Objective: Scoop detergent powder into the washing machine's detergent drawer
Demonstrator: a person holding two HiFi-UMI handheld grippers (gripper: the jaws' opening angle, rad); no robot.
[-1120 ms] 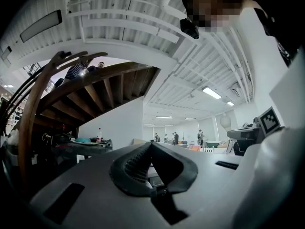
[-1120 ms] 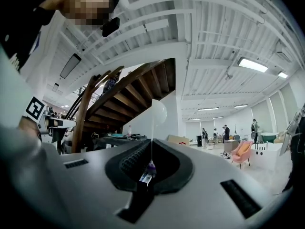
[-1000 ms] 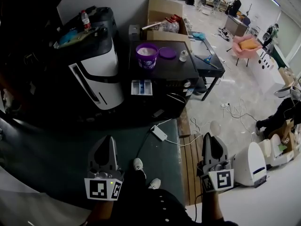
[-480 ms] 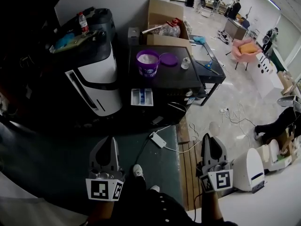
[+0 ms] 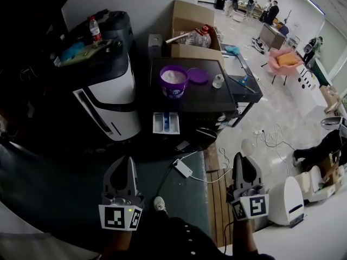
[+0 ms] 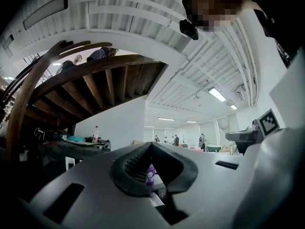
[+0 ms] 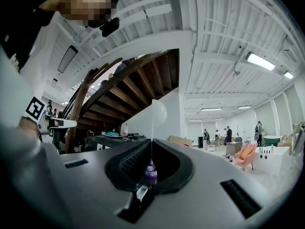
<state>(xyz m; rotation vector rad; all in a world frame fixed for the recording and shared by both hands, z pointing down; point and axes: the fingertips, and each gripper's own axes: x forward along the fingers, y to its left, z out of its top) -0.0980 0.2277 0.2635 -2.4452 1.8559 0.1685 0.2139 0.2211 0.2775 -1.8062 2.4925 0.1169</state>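
While both grippers hang low at the bottom of the head view, the washing machine (image 5: 190, 99) stands well ahead of them, a black box w/ a flat top; the left gripper (image 5: 128, 161) has its jaws together w/ nothing btwn them; the right gripper (image 5: 239, 157) is likewise closed and empty, its tips meeting in its own view.

Room to move: a dark green floor mat (image 5: 65, 188) fills the space btwn the grippers and the machine, crossed only by a white power adapter (image 5: 183, 168) and its cable; a wooden strip (image 5: 217, 180) runs along the mat's right edge; pale floor w/ loose cables lies to the right; a tall black-and-white appliance (image 5: 111, 93) stands just beside the machine's left side; a low black table (image 5: 246, 77) sits near its right edge; a cardboard box (image 5: 190, 20) is behind it.

The detergent drawer (image 5: 166, 123) juts from the machine's front edge, long axis pointing toward the person, compartments facing up, white and blue inside; the purple tub (image 5: 174, 81) stands upright on the machine top behind the drawer, lid off, white powder showing; the purple lid (image 5: 198, 76) lies flat just to the tub's right; a small white cup (image 5: 218, 81) sits near the lid, toward the top's right edge; both grippers are well apart from the drawer and tub.
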